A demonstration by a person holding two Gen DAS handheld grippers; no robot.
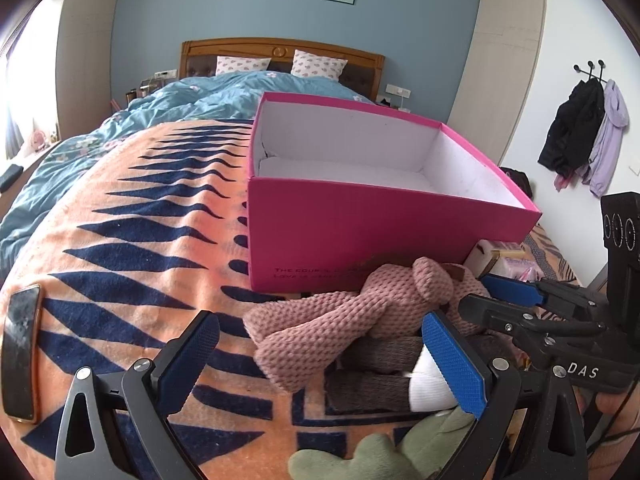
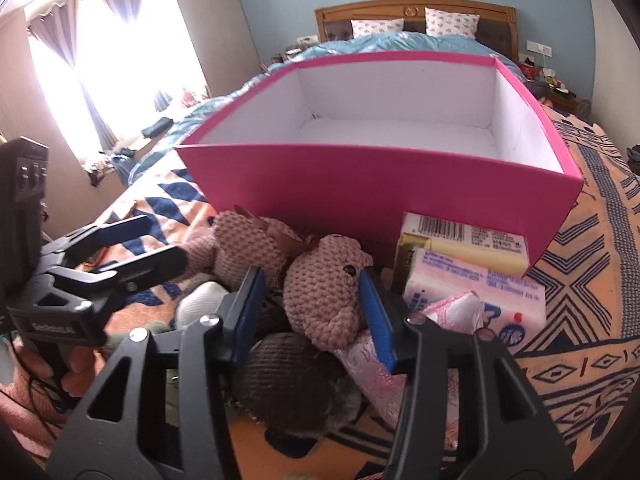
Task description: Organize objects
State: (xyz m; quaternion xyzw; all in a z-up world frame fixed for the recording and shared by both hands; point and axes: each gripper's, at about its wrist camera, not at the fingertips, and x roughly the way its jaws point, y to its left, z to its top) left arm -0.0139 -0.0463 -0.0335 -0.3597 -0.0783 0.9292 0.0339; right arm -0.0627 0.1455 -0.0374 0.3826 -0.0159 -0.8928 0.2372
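Note:
An open pink box (image 1: pixel 360 232) (image 2: pixel 400 192) with a bare white inside stands on the orange patterned blanket (image 1: pixel 120 220). In front of it lies a heap with a pink knitted plush (image 1: pixel 340 312) (image 2: pixel 324 300) on top. My right gripper (image 2: pixel 314 316) straddles the plush's head; the right pad touches it and the left pad stands a little off. The right gripper (image 1: pixel 480 296) also shows at the right edge of the left wrist view. My left gripper (image 1: pixel 324 360) (image 2: pixel 164 240) is wide open over the plush's body and a dark brown fuzzy item with a white end (image 1: pixel 376 352).
Tissue packs (image 2: pixel 476 292) and a yellow pack (image 2: pixel 460 240) lean against the box's front right corner. A green plush (image 1: pixel 380 456) lies under the left gripper. A phone (image 1: pixel 22 352) rests at the blanket's left edge. A blue duvet (image 1: pixel 160 112) covers the far bed.

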